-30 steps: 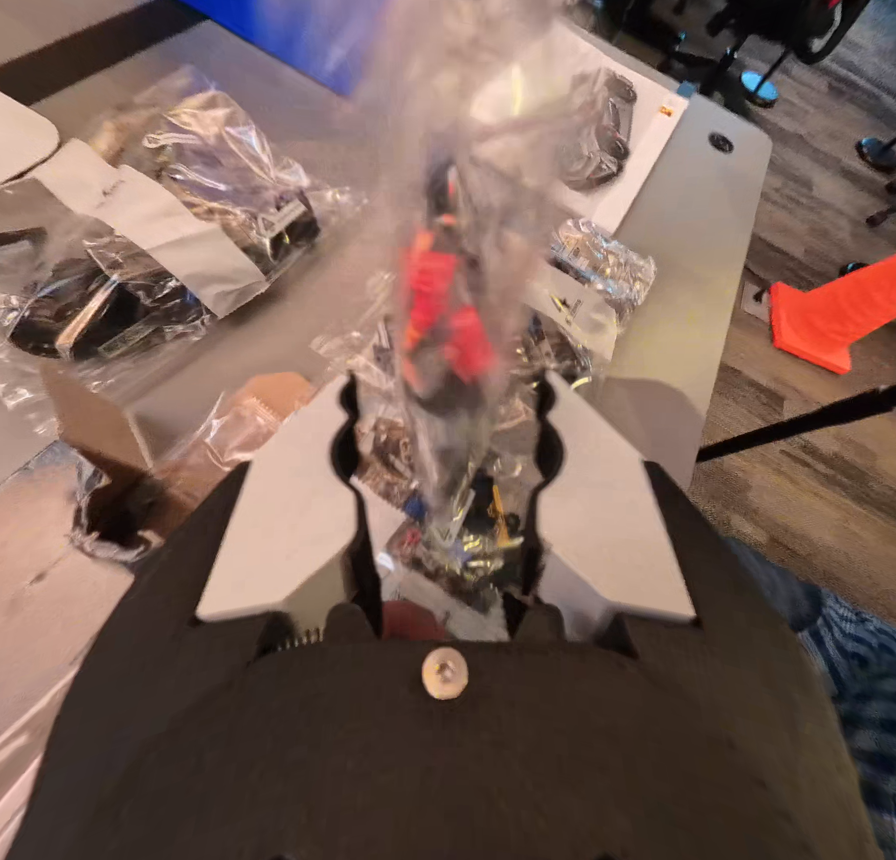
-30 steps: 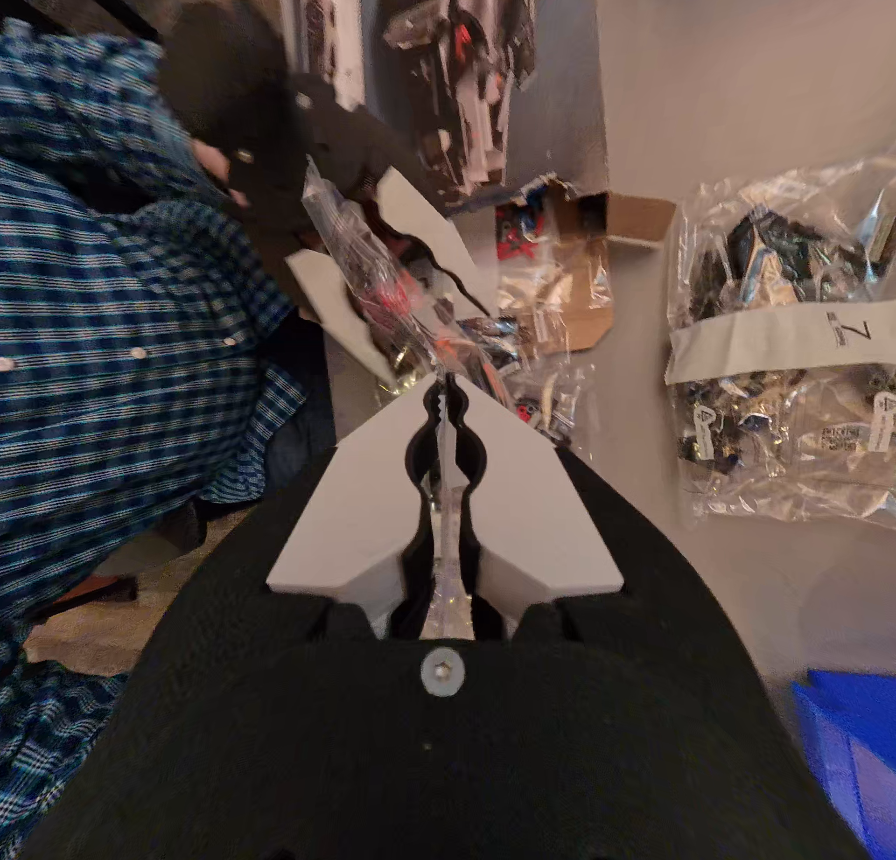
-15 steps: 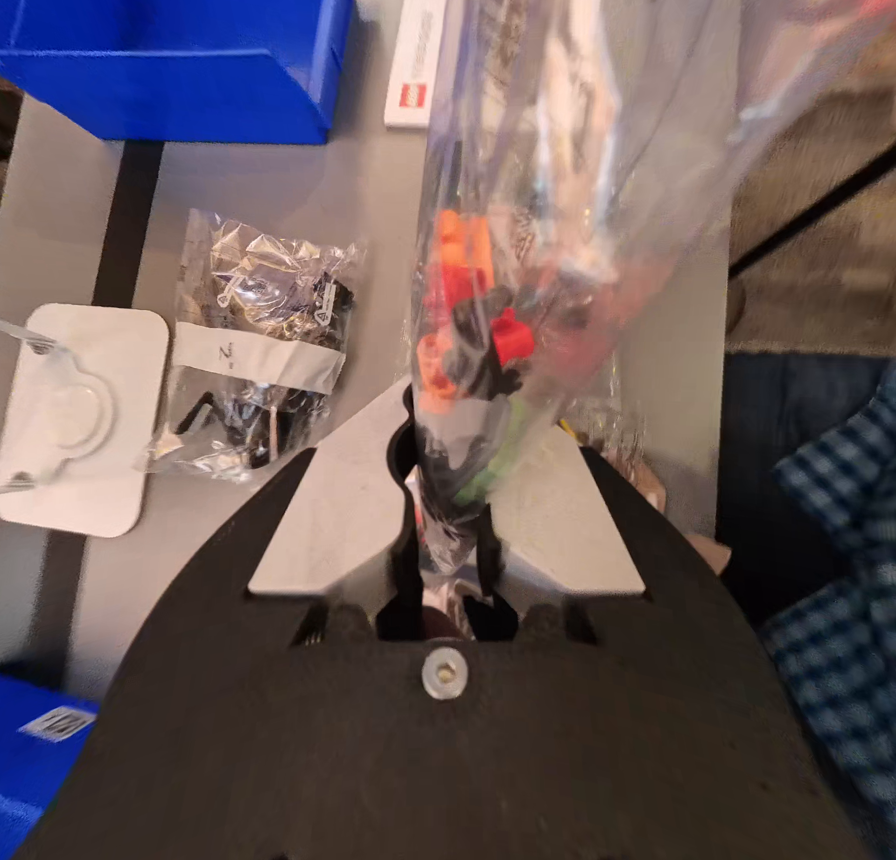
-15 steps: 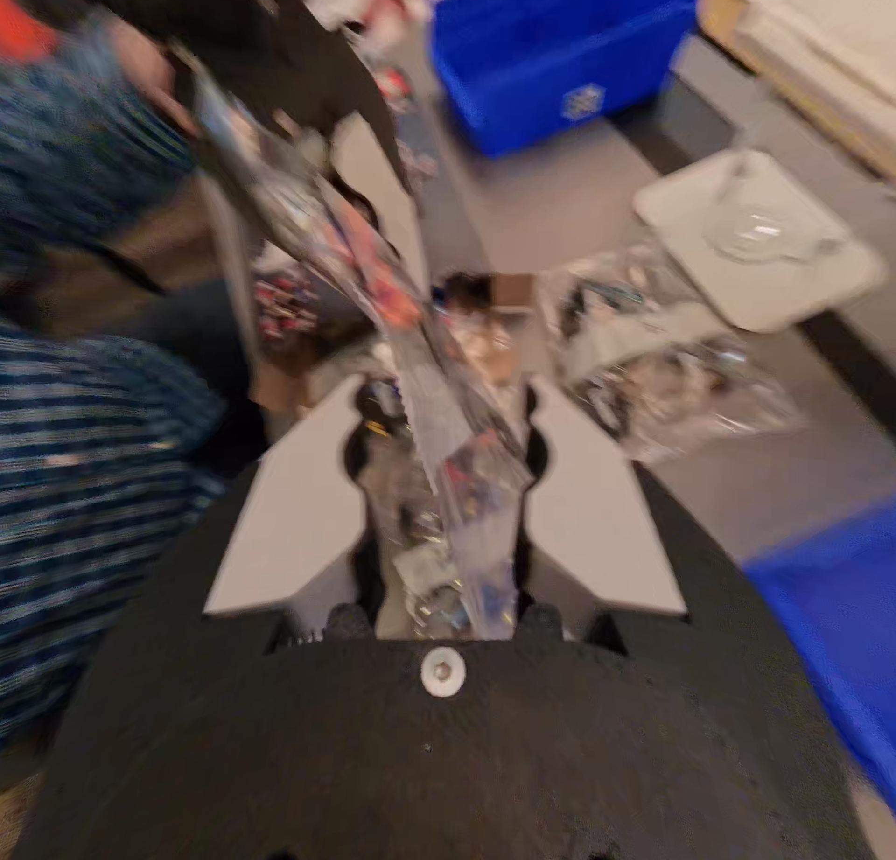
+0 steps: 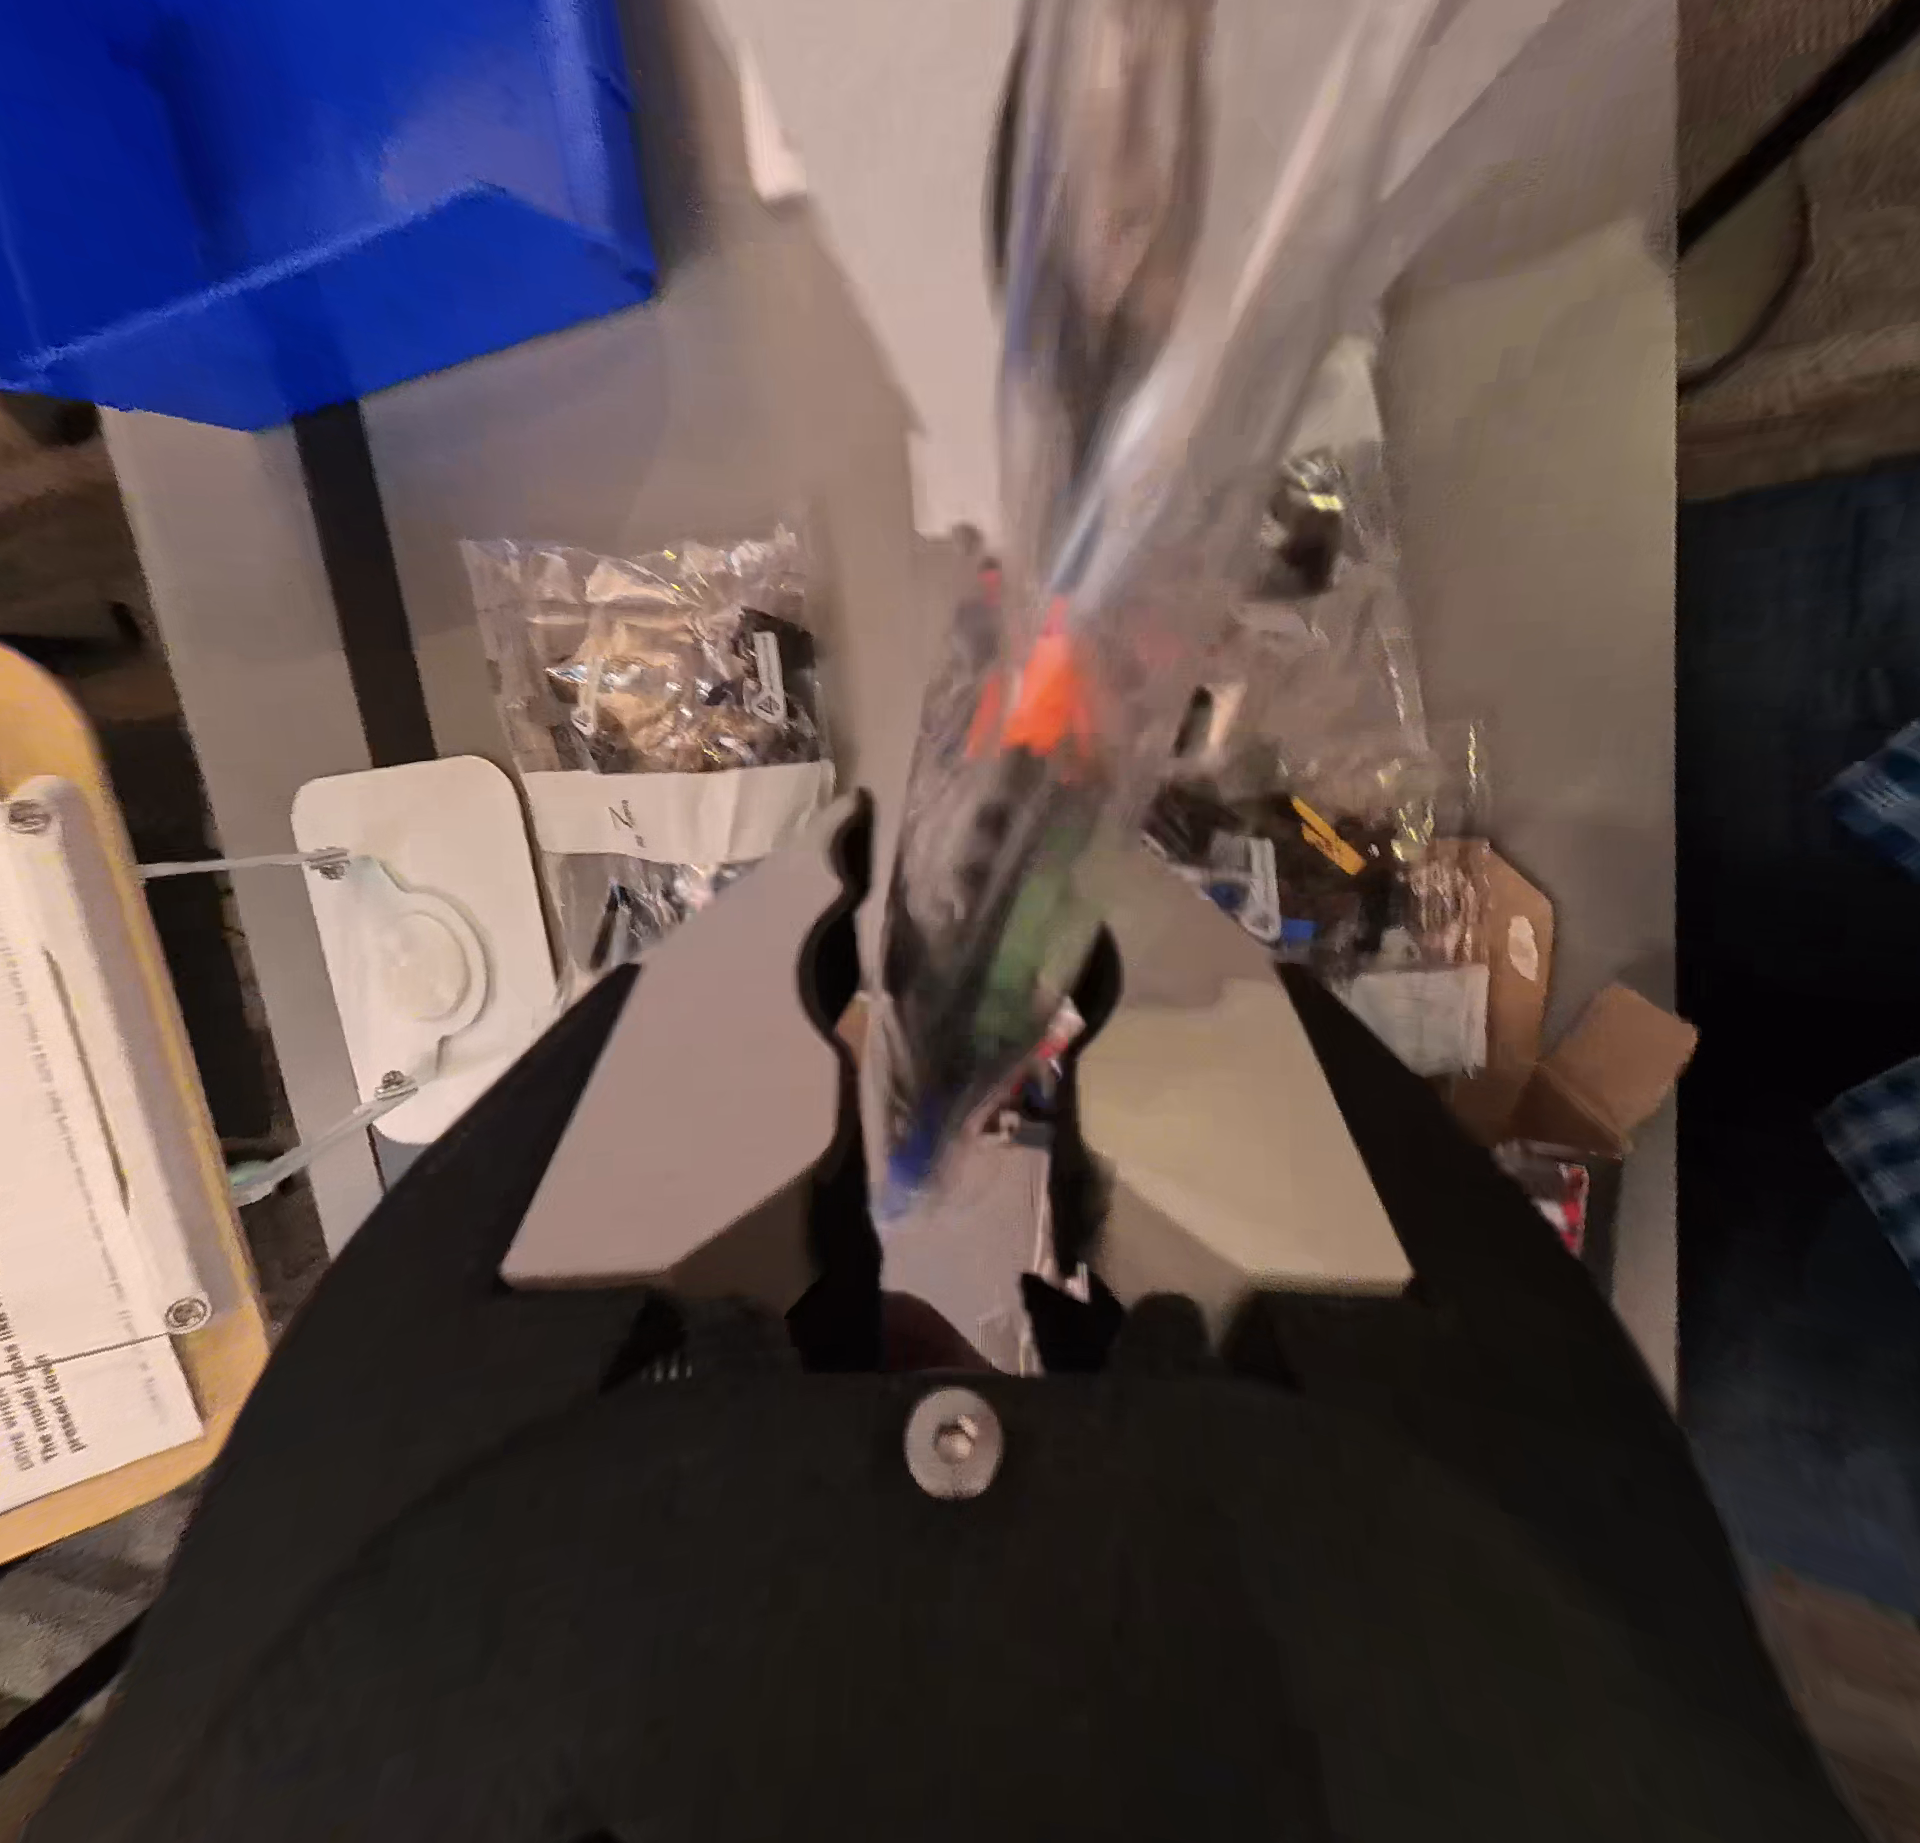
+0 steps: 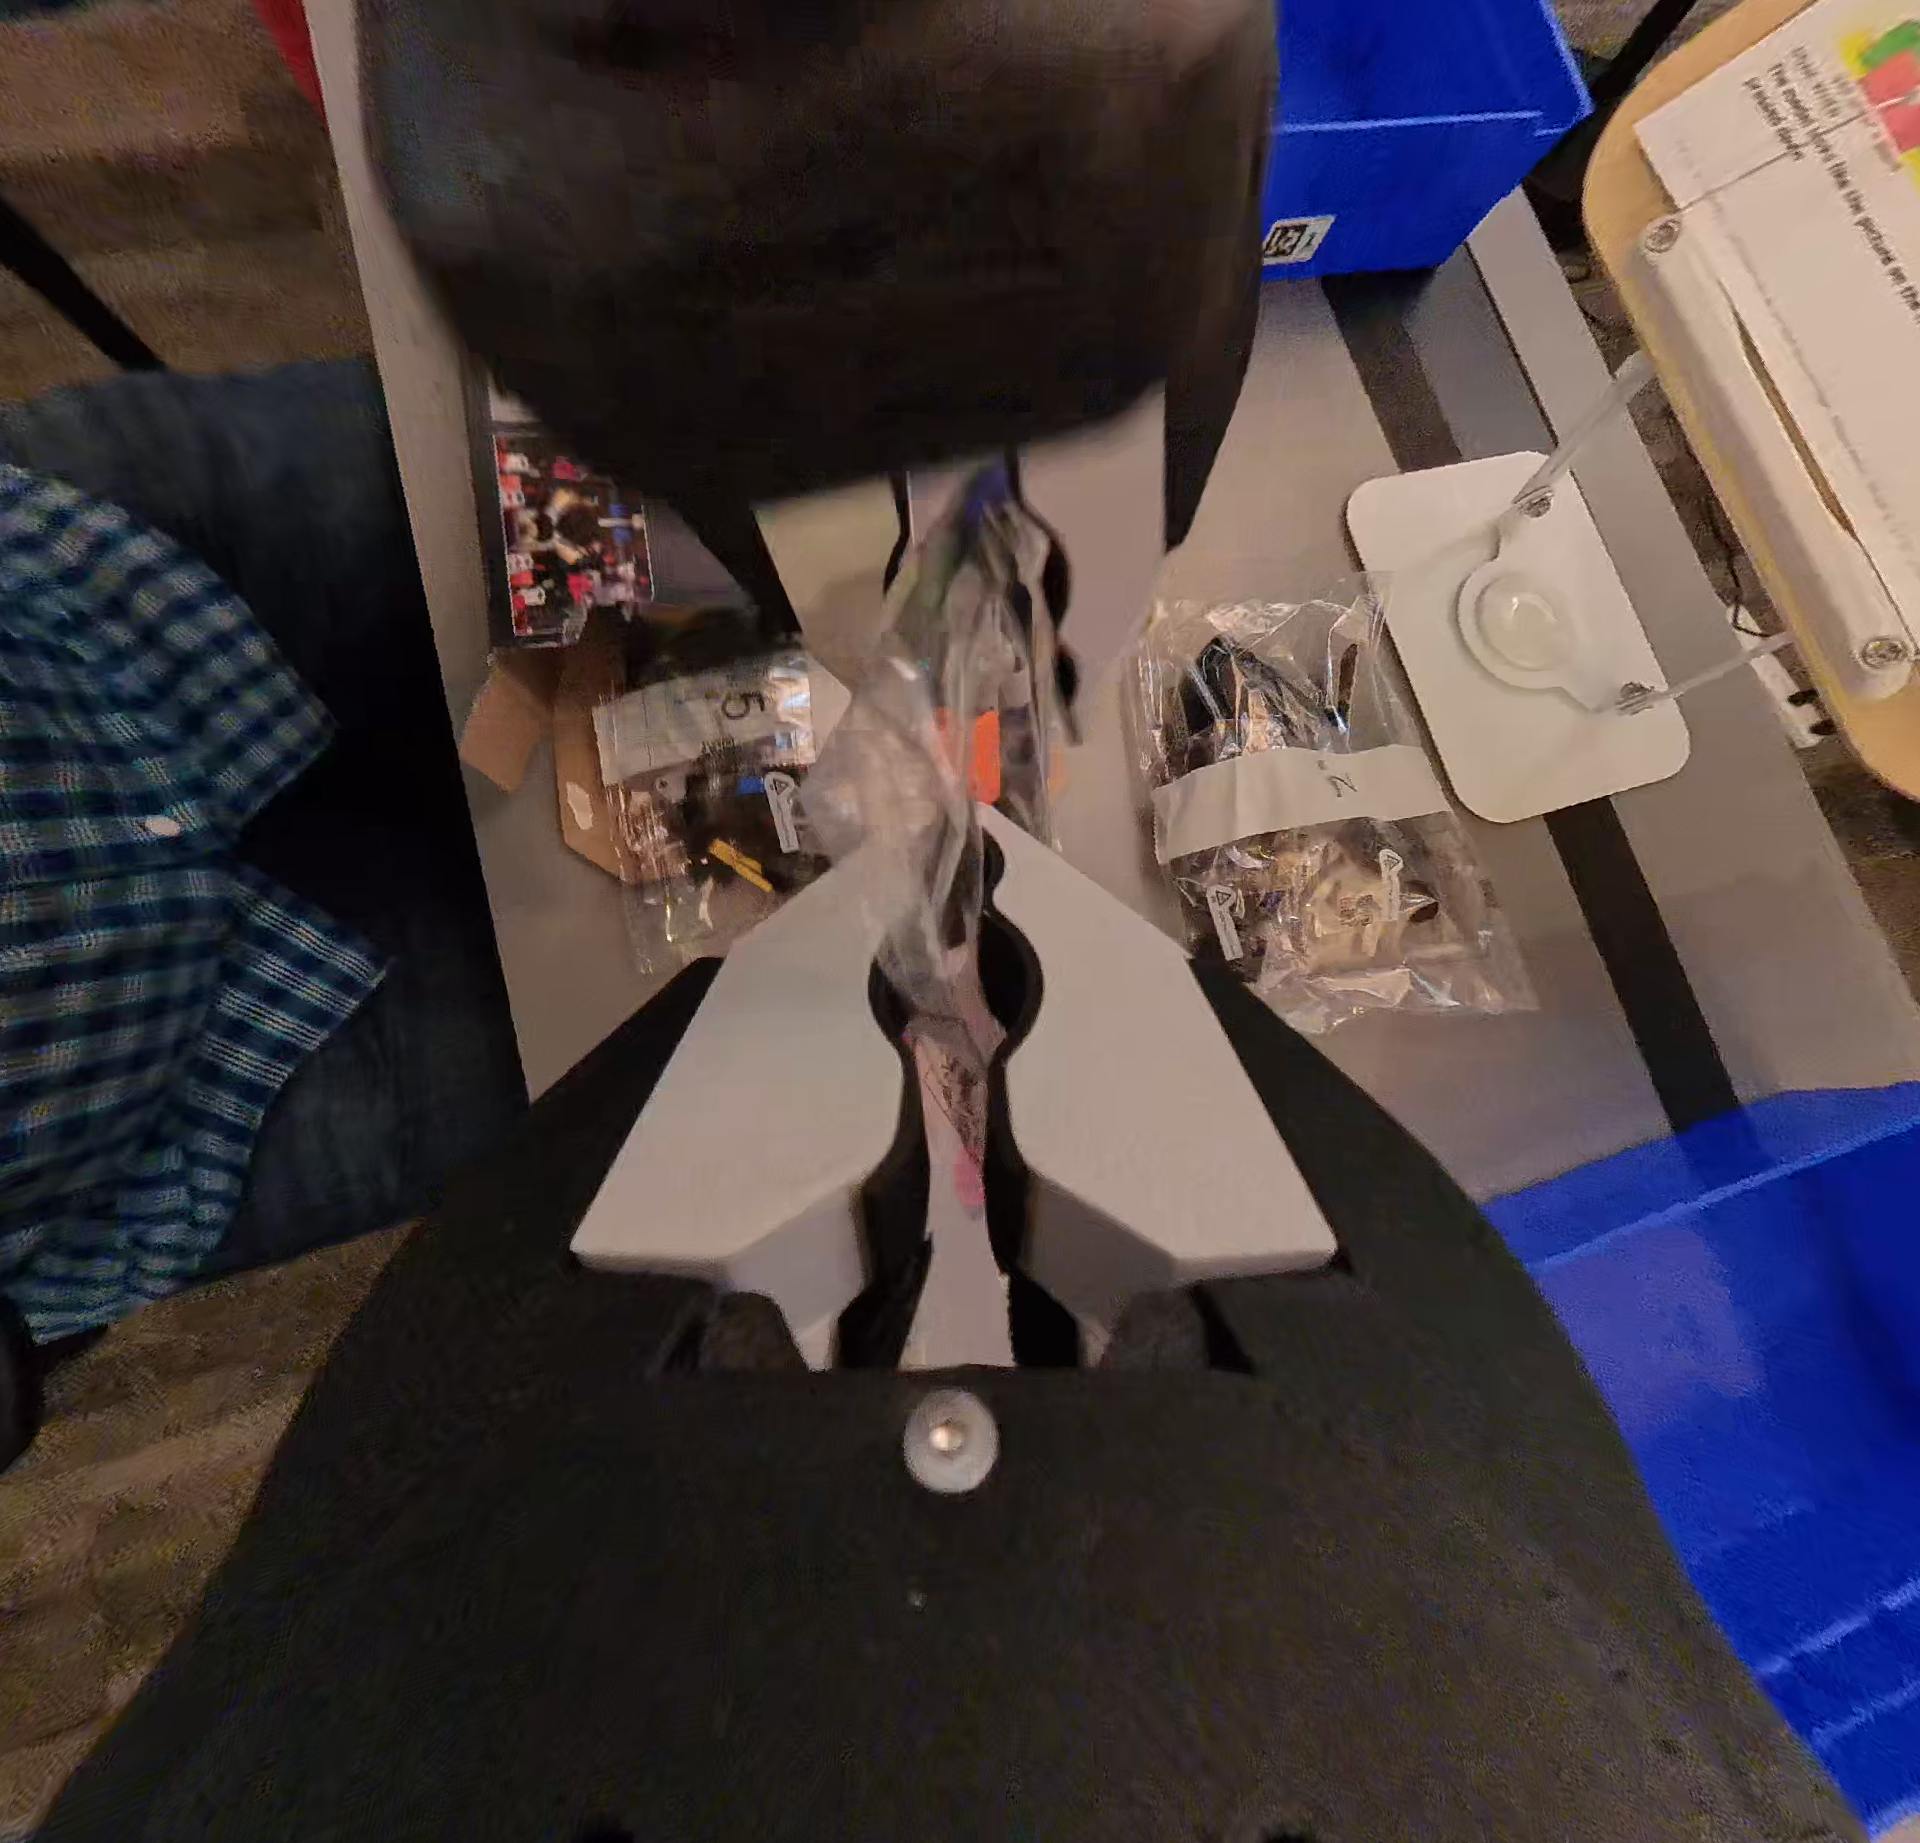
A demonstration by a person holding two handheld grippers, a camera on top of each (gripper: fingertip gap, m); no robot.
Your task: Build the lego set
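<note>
A clear plastic bag of lego pieces, with orange, green and blue parts inside, stretches between my two grippers above the grey table. My left gripper is partly open around the bag's filled end, and a gap shows beside its left finger. My right gripper is shut on the bag's thin flat end. The left gripper looms close at the top of the right wrist view, blurred. Both views are motion-blurred.
On the table lie a sealed numbered bag, another bag on torn cardboard, and a printed booklet. Two blue bins, a white stand base and a wooden board with paper are close. A plaid sleeve is at left.
My right gripper was open half a second ago and has closed on the bag's end. My left gripper's jaws have widened around the bag. Both grippers swung, now looking down at the table.
</note>
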